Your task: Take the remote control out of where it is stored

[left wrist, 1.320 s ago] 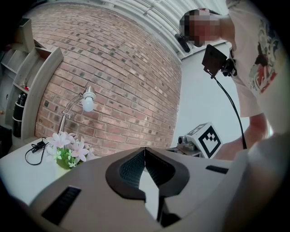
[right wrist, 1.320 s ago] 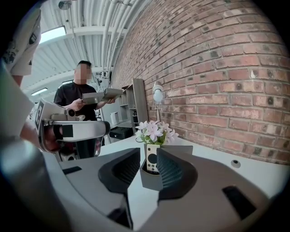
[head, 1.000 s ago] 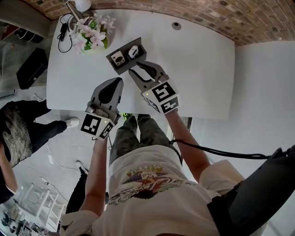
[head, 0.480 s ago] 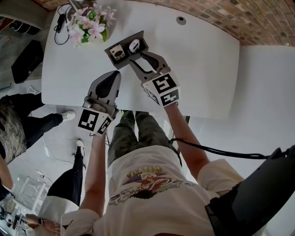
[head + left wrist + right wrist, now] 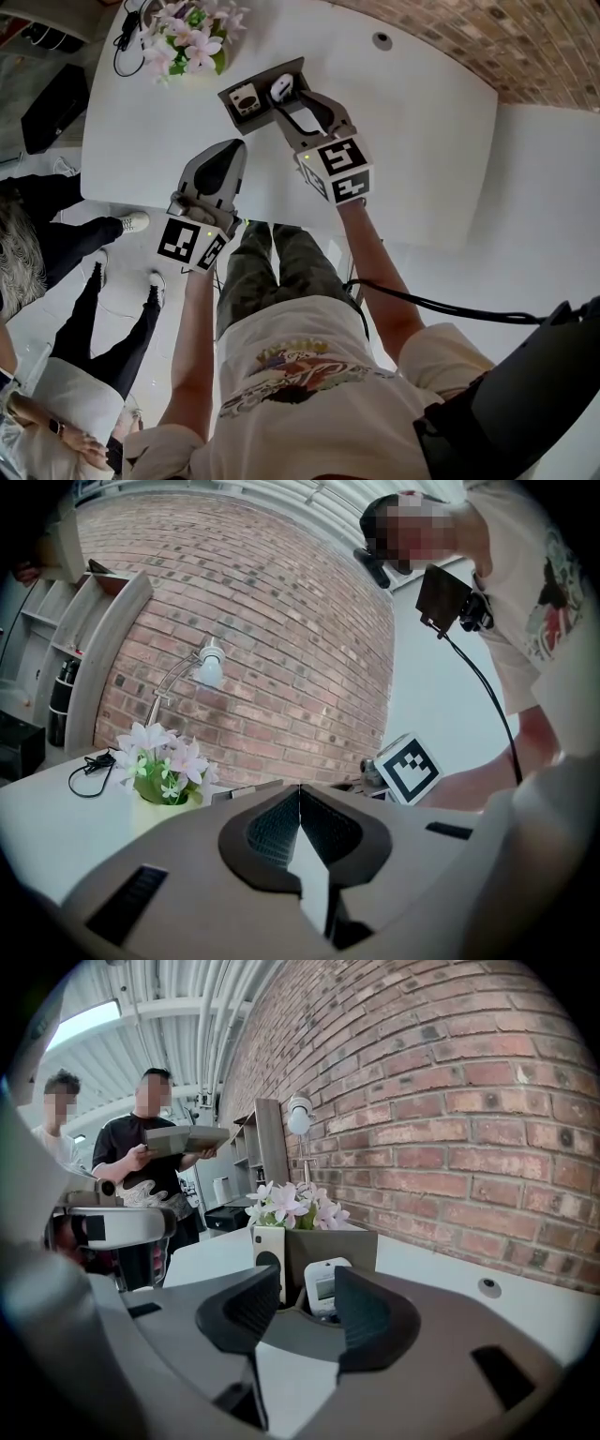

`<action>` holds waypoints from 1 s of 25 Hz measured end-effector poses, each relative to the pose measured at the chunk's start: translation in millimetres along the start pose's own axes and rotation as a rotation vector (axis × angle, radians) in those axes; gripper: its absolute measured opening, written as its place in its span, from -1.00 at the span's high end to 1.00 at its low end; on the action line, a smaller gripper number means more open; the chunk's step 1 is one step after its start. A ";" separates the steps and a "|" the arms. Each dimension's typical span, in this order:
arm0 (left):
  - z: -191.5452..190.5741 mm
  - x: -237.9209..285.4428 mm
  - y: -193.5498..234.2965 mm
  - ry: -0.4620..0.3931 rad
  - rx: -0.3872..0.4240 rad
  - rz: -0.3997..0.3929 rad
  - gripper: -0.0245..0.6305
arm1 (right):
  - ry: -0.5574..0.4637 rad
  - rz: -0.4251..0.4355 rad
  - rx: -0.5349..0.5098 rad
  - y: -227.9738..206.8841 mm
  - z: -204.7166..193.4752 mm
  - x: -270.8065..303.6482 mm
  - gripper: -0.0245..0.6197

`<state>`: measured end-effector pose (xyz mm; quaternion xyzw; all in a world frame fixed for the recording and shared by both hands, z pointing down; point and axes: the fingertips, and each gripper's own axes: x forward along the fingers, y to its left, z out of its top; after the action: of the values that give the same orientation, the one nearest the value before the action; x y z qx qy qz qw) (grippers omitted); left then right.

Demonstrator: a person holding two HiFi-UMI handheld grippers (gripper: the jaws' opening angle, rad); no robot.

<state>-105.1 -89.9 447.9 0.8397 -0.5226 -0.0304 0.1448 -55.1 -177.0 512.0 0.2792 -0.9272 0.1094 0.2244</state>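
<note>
Nearest, the left gripper [image 5: 300, 794] hangs over the near edge of the worktop [image 5: 412, 141]. Its ribbed black fingers [image 5: 272, 827] are pressed flat together with nothing between them. At its two o'clock in the head view is the right gripper [image 5: 307, 1302], a smooth grey shell with a marker cube [image 5: 336, 169] on its back. Its fingers [image 5: 248, 1312] stand apart and have just been opening. The remote [image 5: 324, 1283] shows in the gap between them with no pad pressing on it; whether it is already inside the tips or just past them I cannot tell. It is small, white and round-cornered with a pale screen, and it stands upright in the right slot of a dark grey, square-edged holder [image 5: 342, 1246]. A second remote [image 5: 269, 1265], taller, flat and white with a round black patch, stands in the slot at its nine o'clock. At the holder's ten o'clock in the head view, pink-and-white flowers [image 5: 291, 1206] stand in a pale pot [image 5: 150, 803]. Behind them a lamp [image 5: 299, 1115] with a white globe rises against the rough brick wall [image 5: 450, 1101]. A second ago the right gripper's tips stopped short of the holder, at its five o'clock, and were closer together; now they reach its rim. The left gripper is at the near edge as before.
</note>
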 end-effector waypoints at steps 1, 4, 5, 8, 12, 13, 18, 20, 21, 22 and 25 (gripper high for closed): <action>-0.7 -0.5 1.1 0.002 -0.001 0.005 0.91 | 0.001 -0.001 0.002 -1.4 -0.2 1.4 0.42; -2.9 -2.2 4.2 0.008 -0.005 0.020 0.91 | 0.004 0.000 0.011 -4.7 -1.4 4.6 0.39; -3.6 -2.7 4.6 0.009 -0.007 0.025 0.91 | 0.007 0.002 0.012 -5.5 -2.5 5.5 0.38; -6.4 -2.2 5.3 0.011 -0.011 0.034 0.91 | 0.011 0.001 0.014 -9.7 -5.4 8.5 0.32; -11.1 -3.3 5.2 0.015 -0.020 0.049 0.91 | 0.020 0.009 0.021 -12.9 -10.7 12.7 0.27; -12.2 -4.3 5.0 0.016 -0.023 0.055 0.91 | 0.024 0.011 0.020 -13.5 -12.1 13.6 0.26; -17.5 -6.9 7.5 0.021 -0.031 0.074 0.91 | 0.032 0.017 0.015 -18.3 -14.1 19.4 0.26; -19.3 -7.5 9.0 0.023 -0.034 0.082 0.91 | 0.035 0.016 0.016 -21.1 -14.6 21.1 0.24; -20.1 -7.8 9.5 0.024 -0.037 0.087 0.91 | 0.035 0.015 0.017 -22.6 -14.9 22.0 0.23; -20.8 -8.1 9.8 0.025 -0.039 0.090 0.91 | 0.036 0.014 0.017 -23.9 -15.2 23.2 0.22; -23.3 -9.3 10.7 0.030 -0.042 0.100 0.91 | 0.036 0.017 0.019 -25.4 -16.1 27.6 0.20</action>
<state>-113.9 -81.2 472.2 0.8097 -0.5608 -0.0216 0.1716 -55.5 -205.5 541.2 0.2712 -0.9243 0.1252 0.2377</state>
